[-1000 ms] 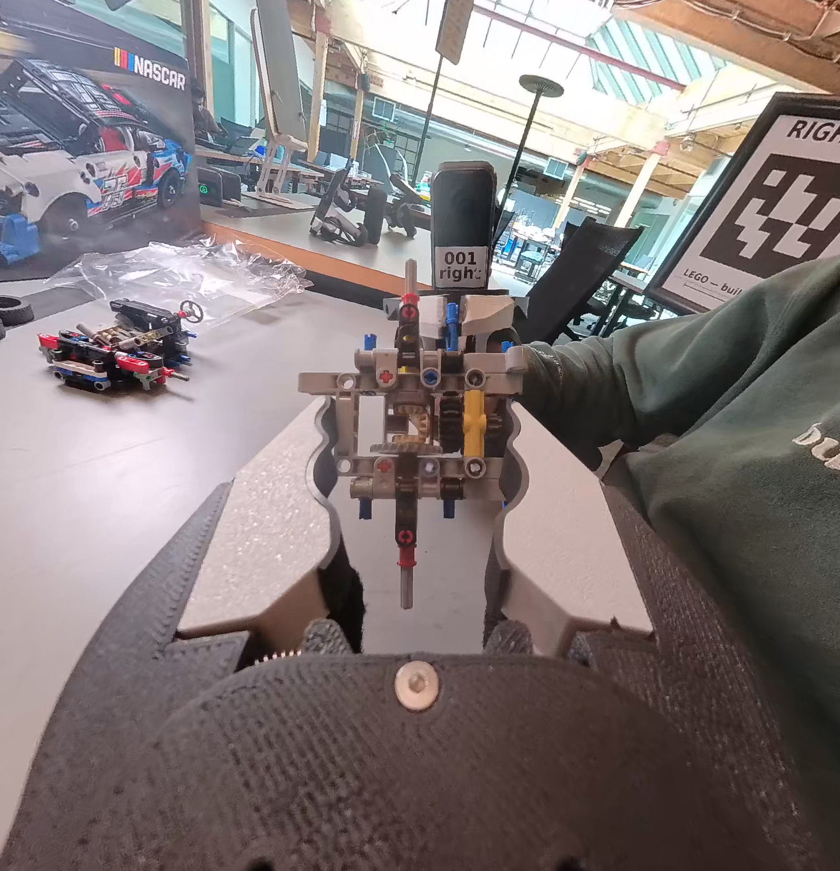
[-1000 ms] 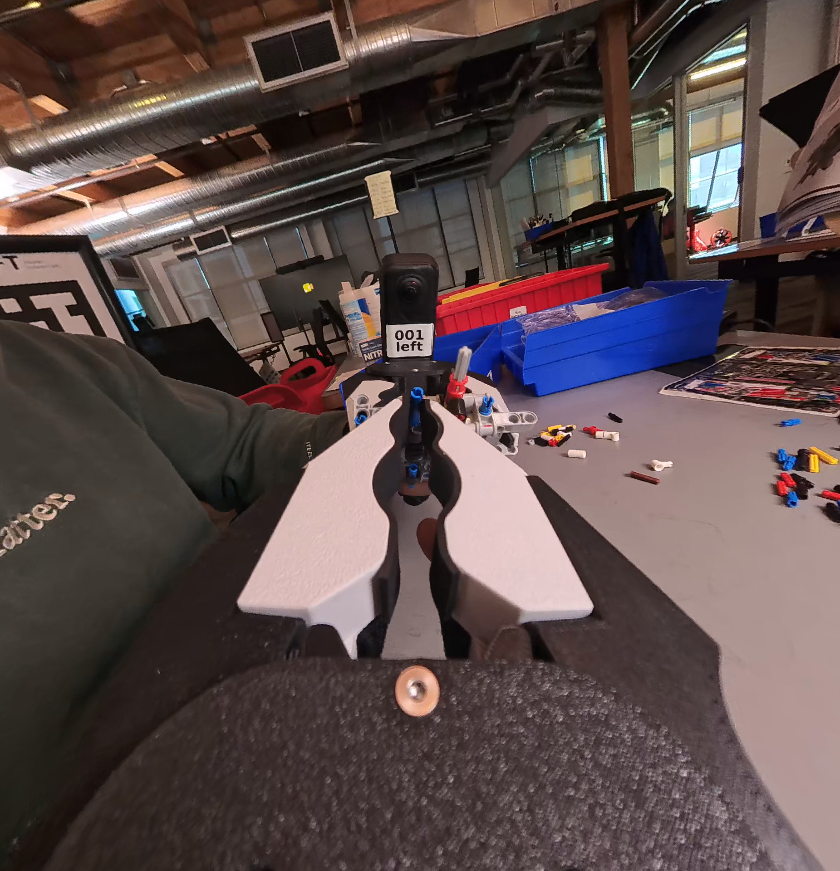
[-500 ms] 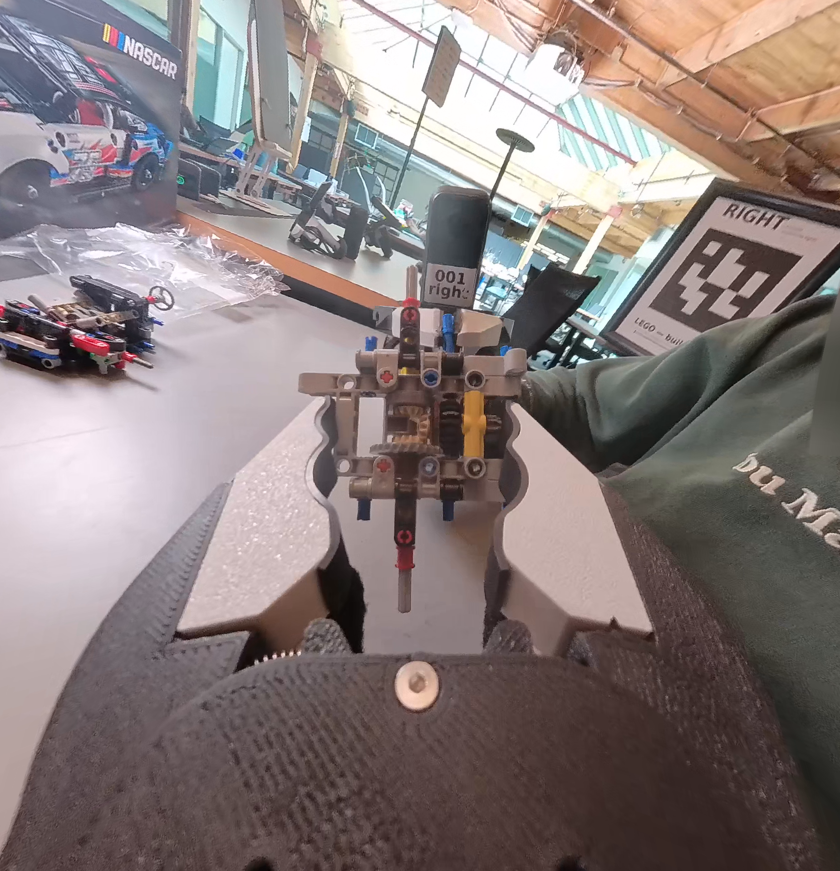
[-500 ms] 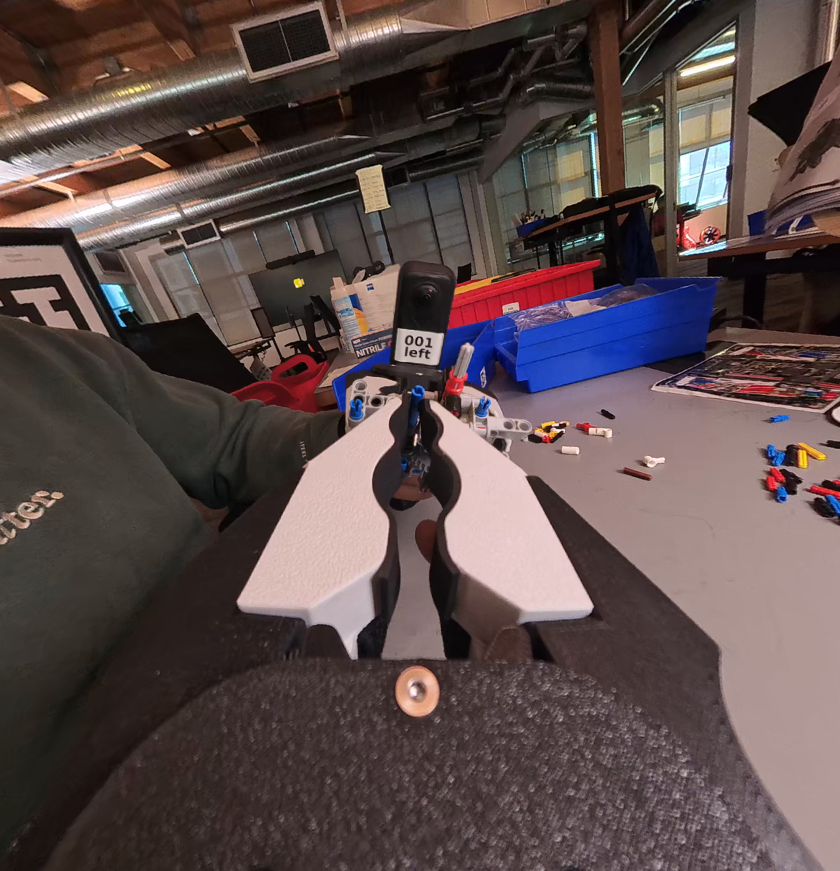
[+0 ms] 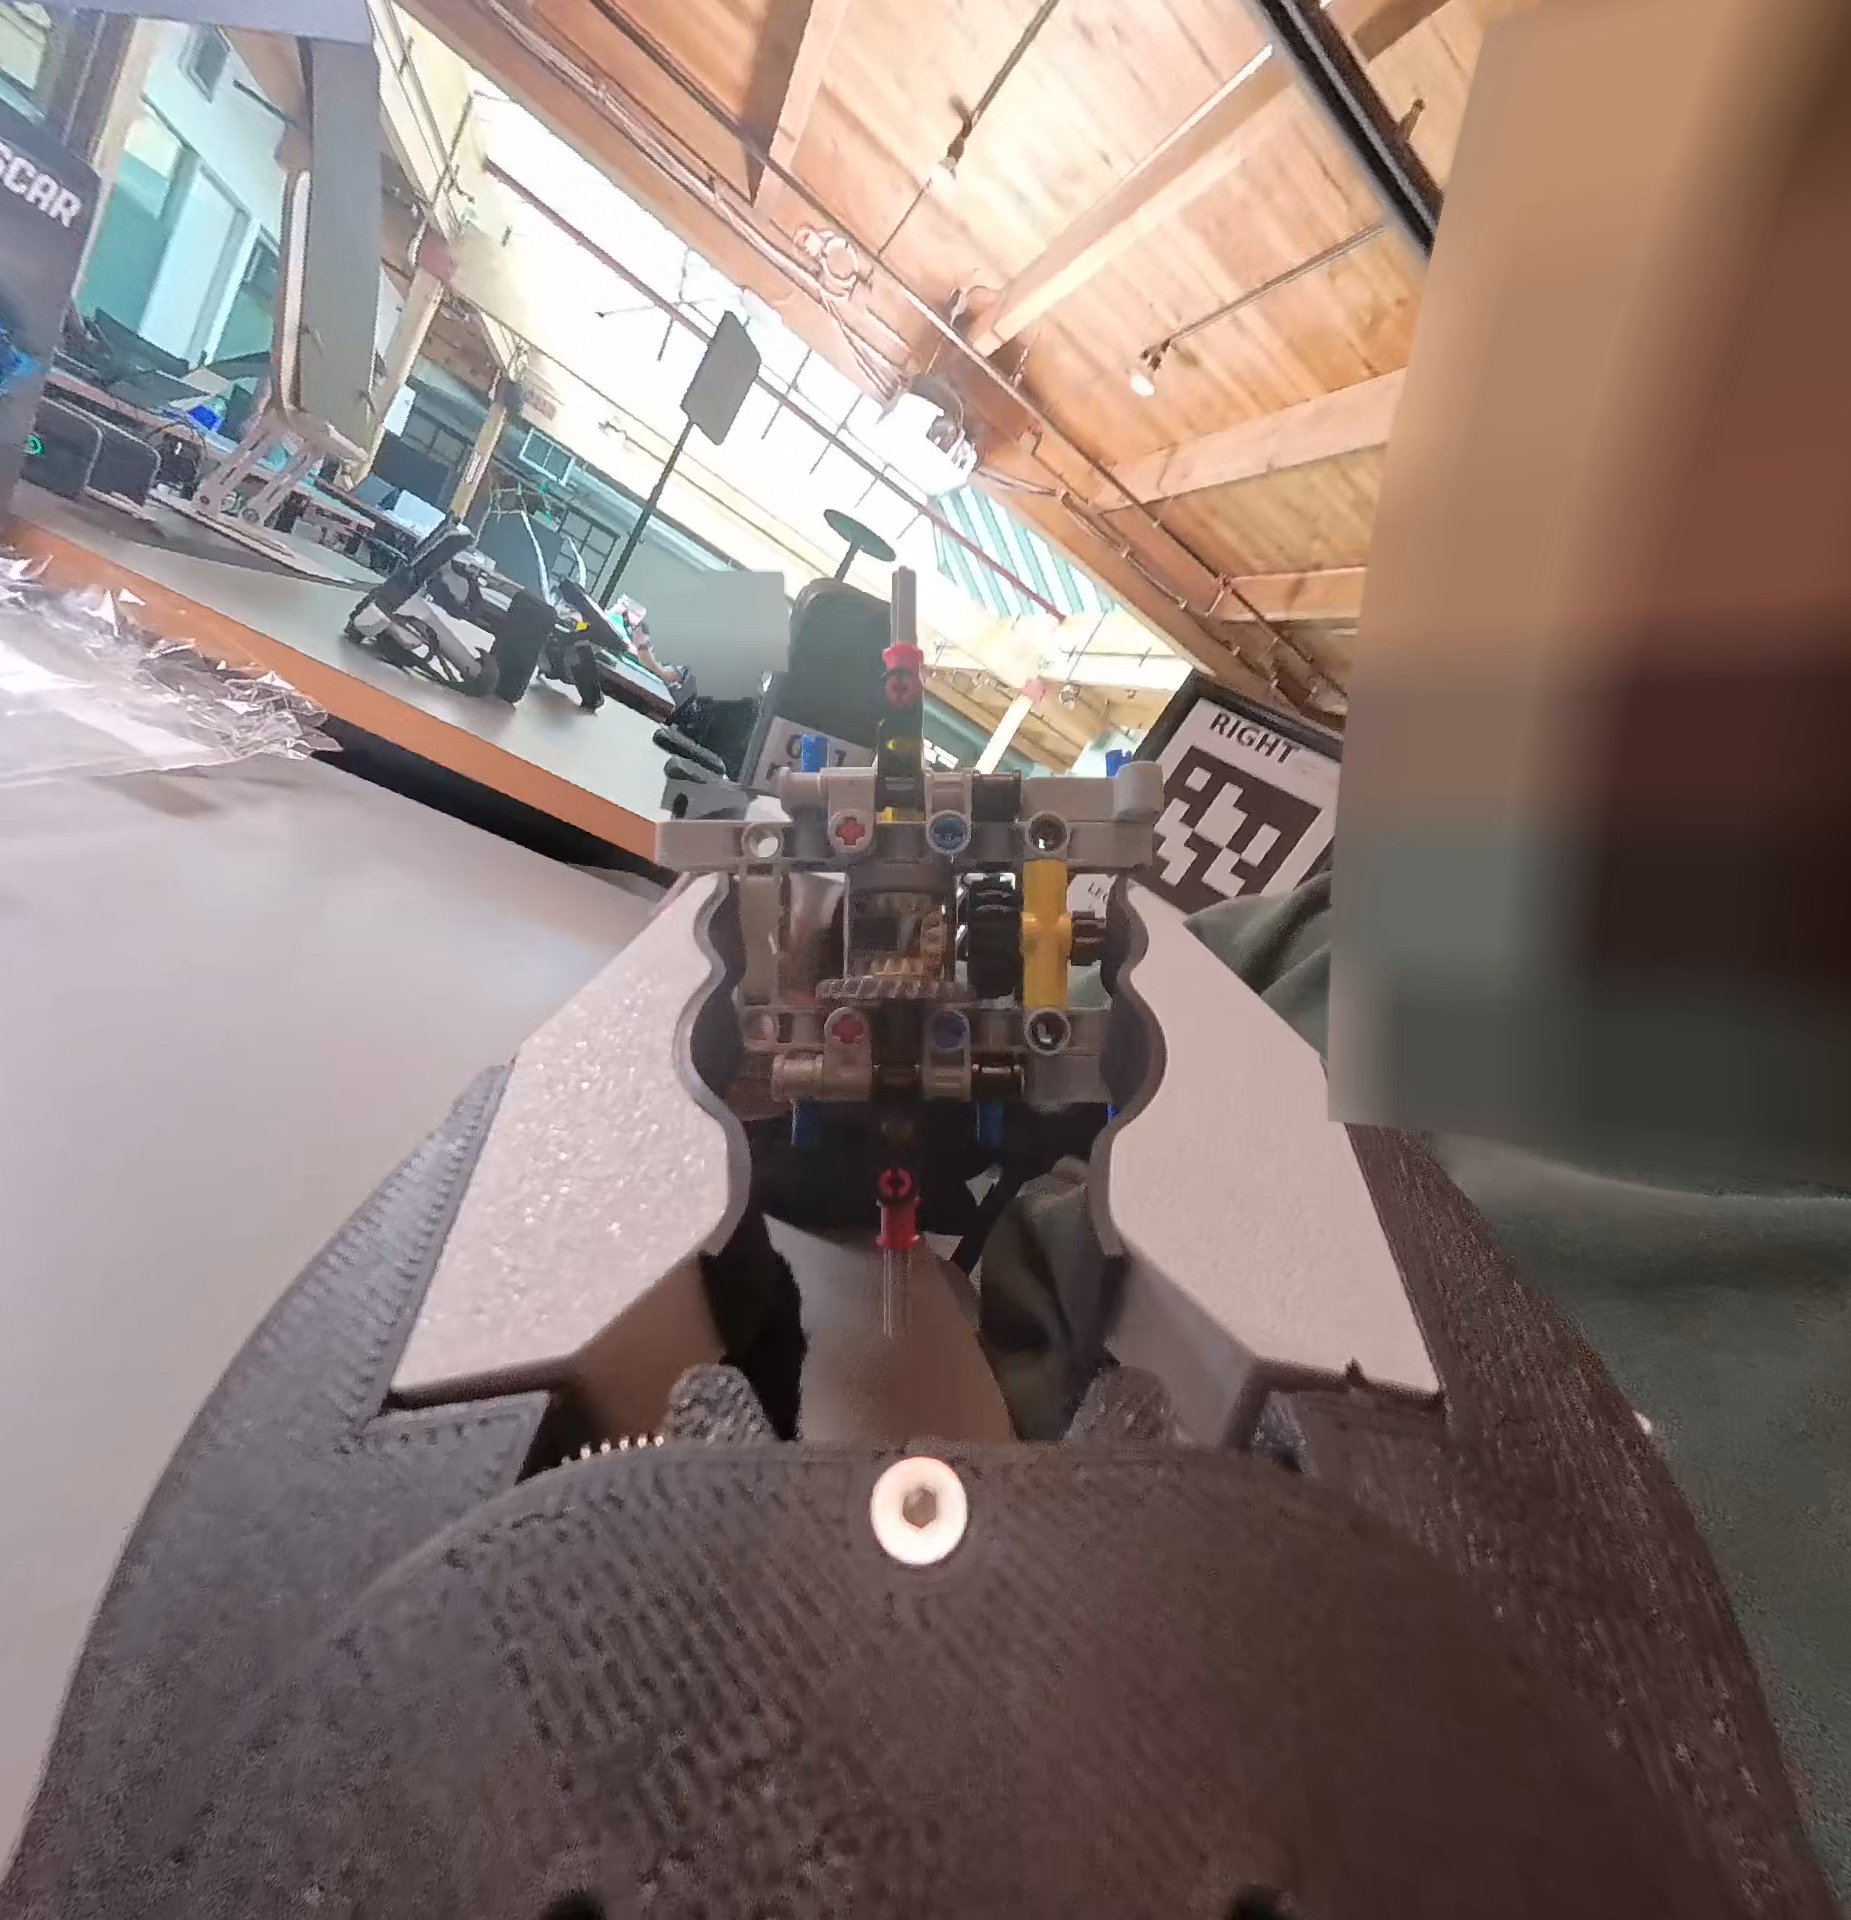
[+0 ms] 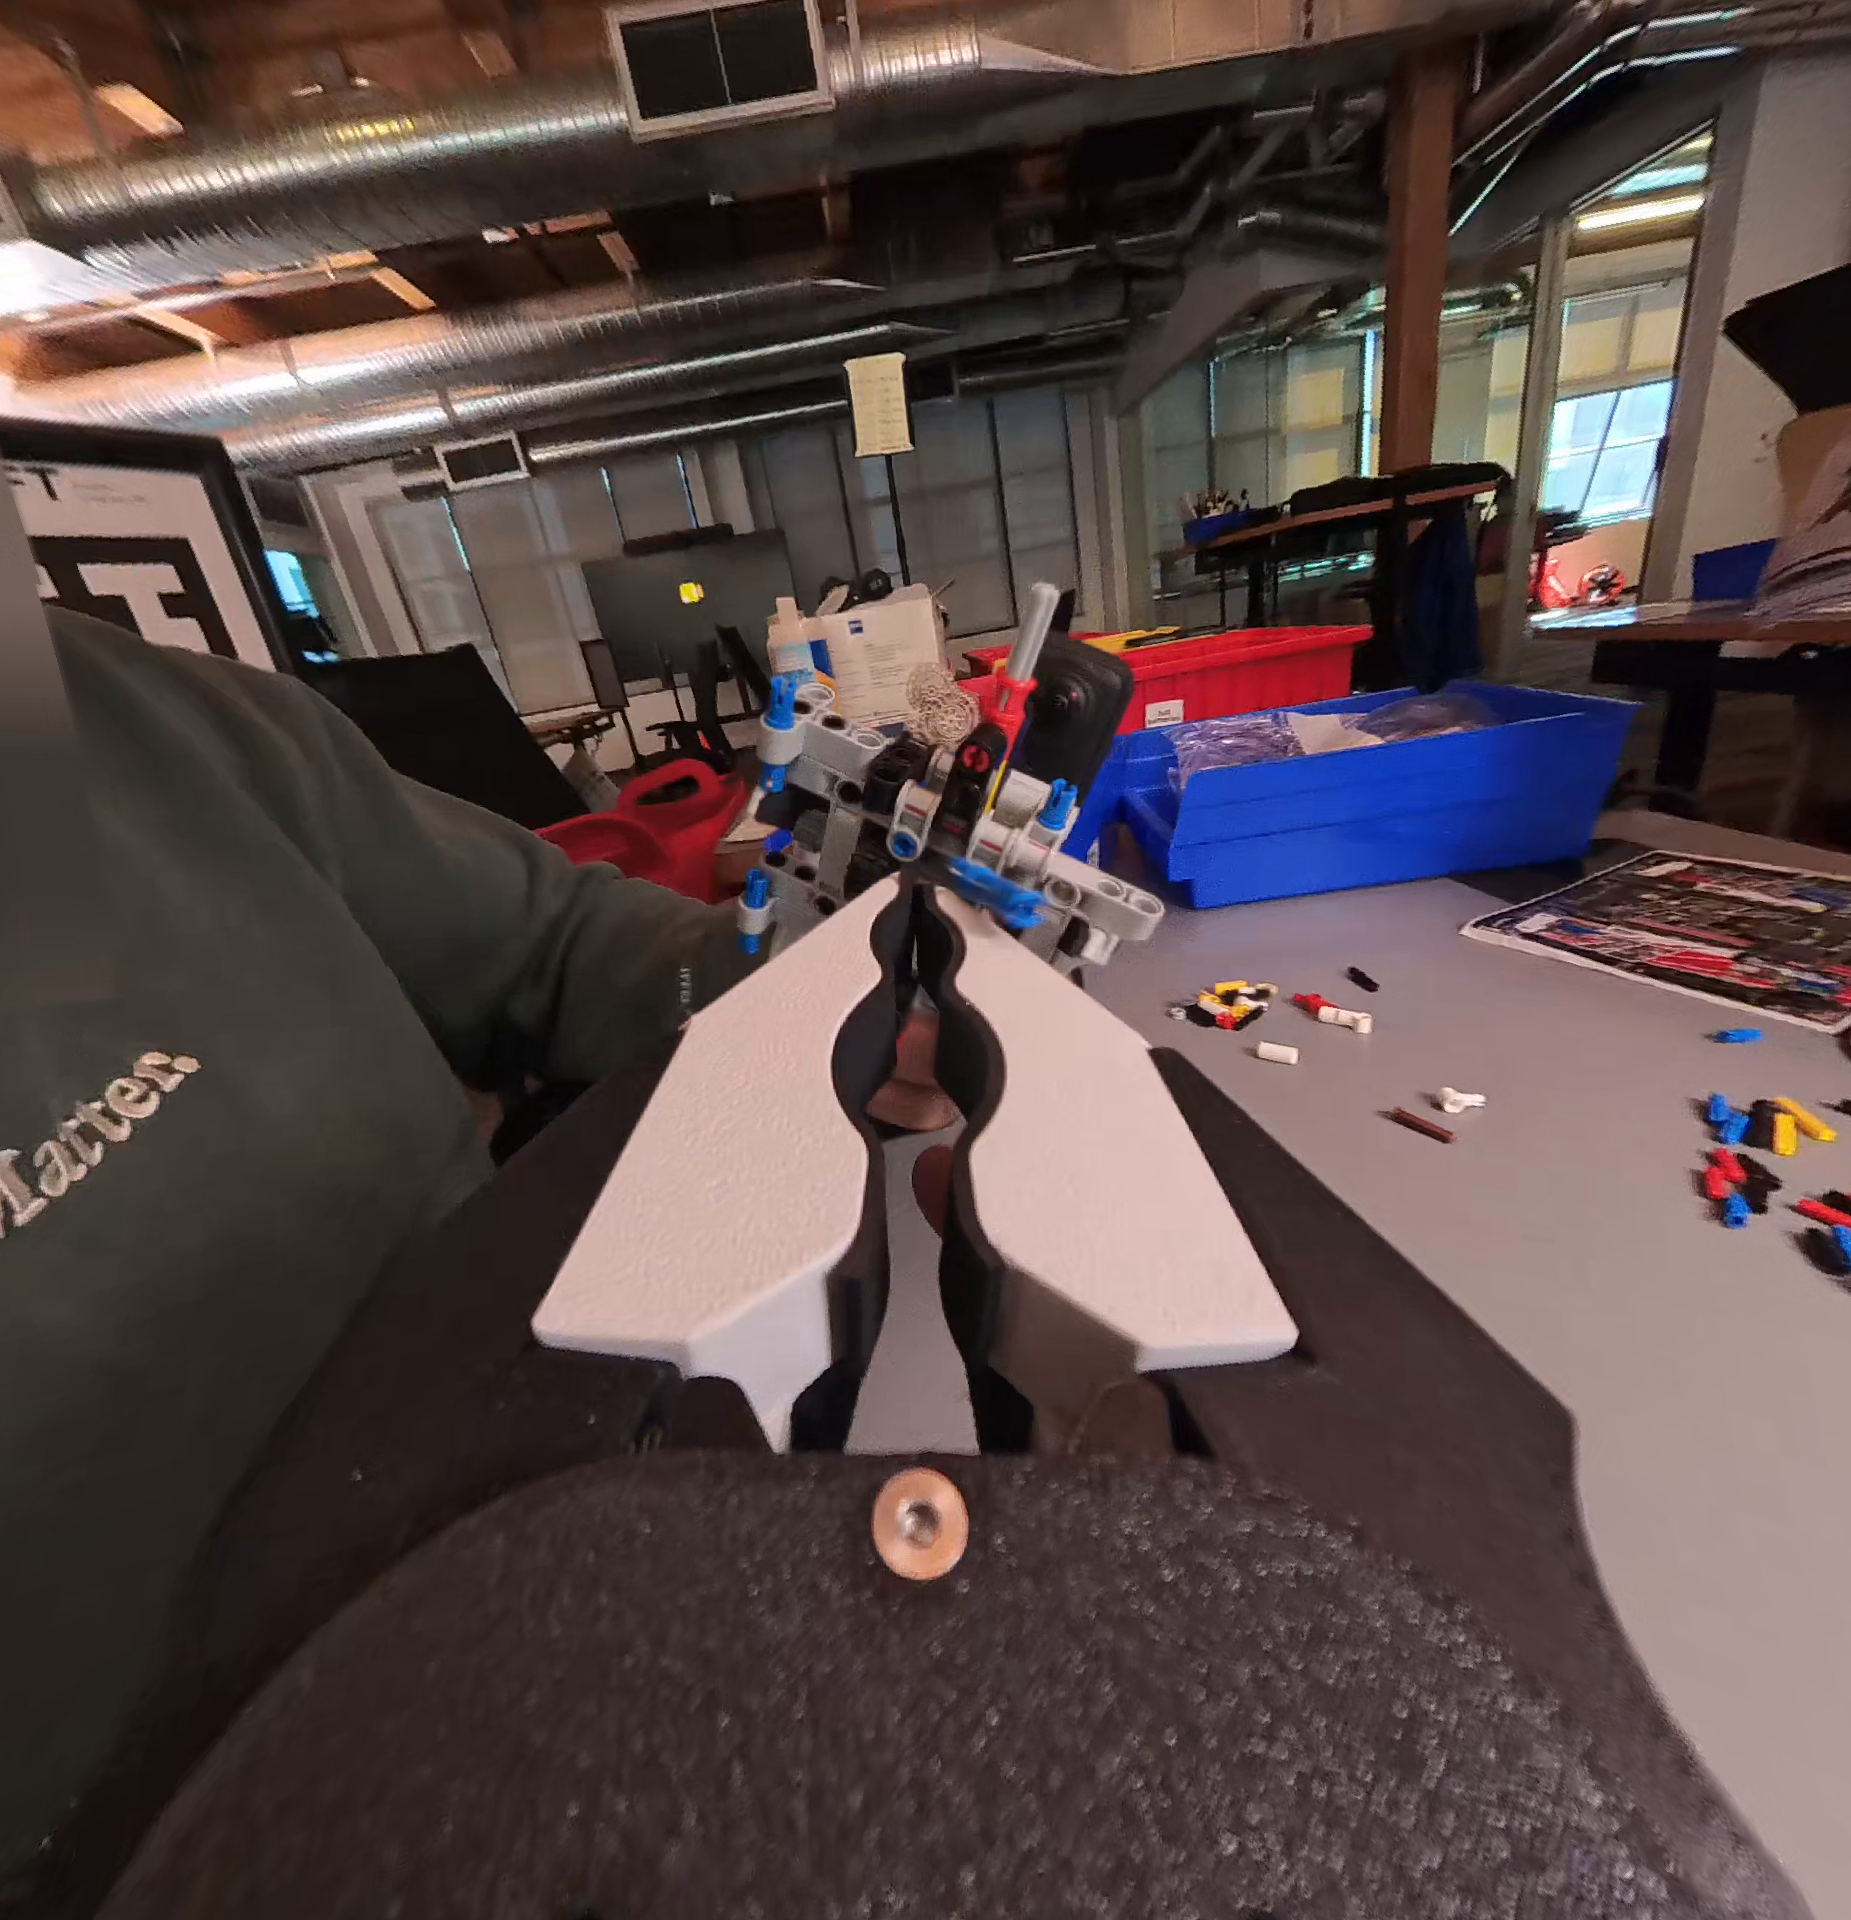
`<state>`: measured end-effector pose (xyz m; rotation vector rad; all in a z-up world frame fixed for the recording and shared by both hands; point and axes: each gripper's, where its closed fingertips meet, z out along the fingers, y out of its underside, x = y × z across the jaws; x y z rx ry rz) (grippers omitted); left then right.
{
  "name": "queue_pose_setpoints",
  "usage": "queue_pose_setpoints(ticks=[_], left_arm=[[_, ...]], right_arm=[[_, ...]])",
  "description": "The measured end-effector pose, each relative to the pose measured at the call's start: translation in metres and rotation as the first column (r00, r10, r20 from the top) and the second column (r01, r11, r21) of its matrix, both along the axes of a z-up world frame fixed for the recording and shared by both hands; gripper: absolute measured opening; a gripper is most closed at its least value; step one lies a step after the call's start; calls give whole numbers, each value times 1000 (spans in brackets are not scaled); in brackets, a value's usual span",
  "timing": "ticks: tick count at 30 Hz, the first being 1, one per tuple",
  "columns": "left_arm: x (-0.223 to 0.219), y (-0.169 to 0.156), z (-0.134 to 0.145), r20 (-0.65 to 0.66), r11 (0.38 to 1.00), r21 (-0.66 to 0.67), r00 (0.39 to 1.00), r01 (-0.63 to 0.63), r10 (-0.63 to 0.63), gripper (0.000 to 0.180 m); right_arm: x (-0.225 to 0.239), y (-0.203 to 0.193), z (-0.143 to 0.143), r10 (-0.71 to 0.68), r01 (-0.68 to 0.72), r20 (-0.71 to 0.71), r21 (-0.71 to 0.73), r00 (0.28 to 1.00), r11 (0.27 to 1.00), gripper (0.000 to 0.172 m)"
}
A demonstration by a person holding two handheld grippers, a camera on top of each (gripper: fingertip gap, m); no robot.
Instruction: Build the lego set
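My left gripper (image 5: 921,904) is shut on a grey Technic gear assembly (image 5: 900,831), with a finger pressed on each side of its frame. The assembly has a yellow connector, black and tan gears and a long grey axle with red bushes, and is held up off the table. In the right wrist view the same assembly (image 6: 848,748) sits just beyond my right gripper (image 6: 908,899), which is shut. A blue pin (image 6: 994,894) lies slanted against the assembly just right of the closed tips. I cannot tell whether the pads pinch it.
A person's green sleeve (image 6: 277,883) fills the left of the right wrist view. Loose small pieces (image 6: 1773,1132) and an instruction sheet (image 6: 1710,935) lie on the grey table (image 6: 1523,1299). Blue bins (image 6: 1420,769) and a red bin (image 6: 1264,655) stand behind. A plastic bag (image 5: 90,665) lies at far left. My left and right fingertips are right by each other.
Both grippers tilted upward, and the small car chassis left the left wrist view. The assembly turned relative to the right gripper. The blue pin seen between the right fingertips now lies beside them.
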<state>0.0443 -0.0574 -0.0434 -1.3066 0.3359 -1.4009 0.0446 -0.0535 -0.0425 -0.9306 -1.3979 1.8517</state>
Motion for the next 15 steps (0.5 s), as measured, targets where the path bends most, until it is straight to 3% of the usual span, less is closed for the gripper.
queue_pose_setpoints(ticks=[5, 9, 12, 15], left_arm=[[-12, 1, -5, 32, 1000, -16, 999, 3, -3, 69], [-21, 2, -9, 24, 1000, -14, 1000, -6, 6, 69], [-28, 0, -12, -1, 1000, 4, 1000, -13, 13, 68], [-28, -3, -18, -117, 996, 80, 992, -39, 48, 69]], right_arm=[[-1, 0, -14, -3, 2, 35, 14, 999, 1000, 0], [-6, 7, -31, -55, 41, 90, 149, 994, 988, 0], [-8, 34, -35, -156, 137, 98, 182, 983, 974, 0], [-7, 79, -34, -305, 286, 97, 171, 947, 943, 2]])
